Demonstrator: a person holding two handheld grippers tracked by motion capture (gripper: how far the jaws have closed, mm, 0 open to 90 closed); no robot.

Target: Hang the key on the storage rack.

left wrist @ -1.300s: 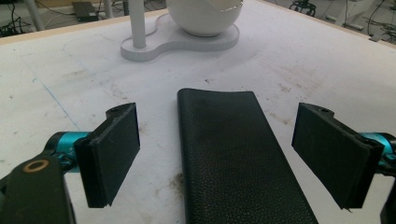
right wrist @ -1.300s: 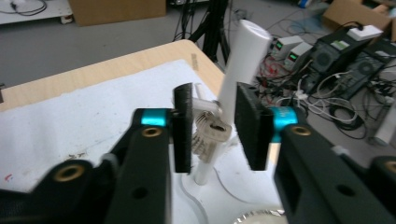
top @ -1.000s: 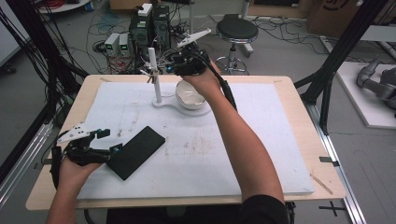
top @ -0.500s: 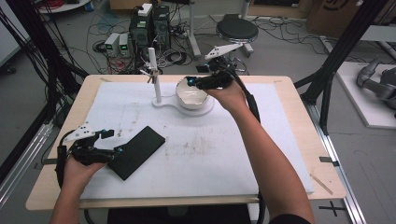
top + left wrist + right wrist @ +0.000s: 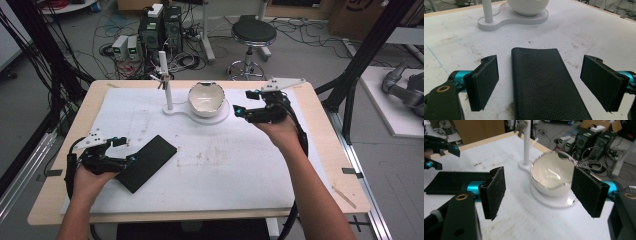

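A black leather case (image 5: 147, 162) lies flat at the table's front left. My left gripper (image 5: 127, 150) is open, its pads standing either side of the case's (image 5: 546, 85) near end without touching it. A white bowl (image 5: 206, 98) sits on a white stand base (image 5: 172, 110) with an upright post (image 5: 166, 82) at the back middle. My right gripper (image 5: 244, 101) hovers just right of the bowl and points at it. Its jaws have just been opening and are open, with nothing between them. In the right gripper view the bowl (image 5: 551, 173) lies beyond the pads.
A white mat (image 5: 225, 160) covers the wooden table (image 5: 325, 165). A clip hangs on the post's upper part (image 5: 522, 126). Beyond the far edge are computer boxes (image 5: 160, 25), cables and a stool (image 5: 253, 35). Black frame posts (image 5: 365, 55) stand at both sides.
My right gripper has moved from over the bowl to the bowl's right side and dropped a little, and its jaws have widened. The left gripper and the case have stayed put.
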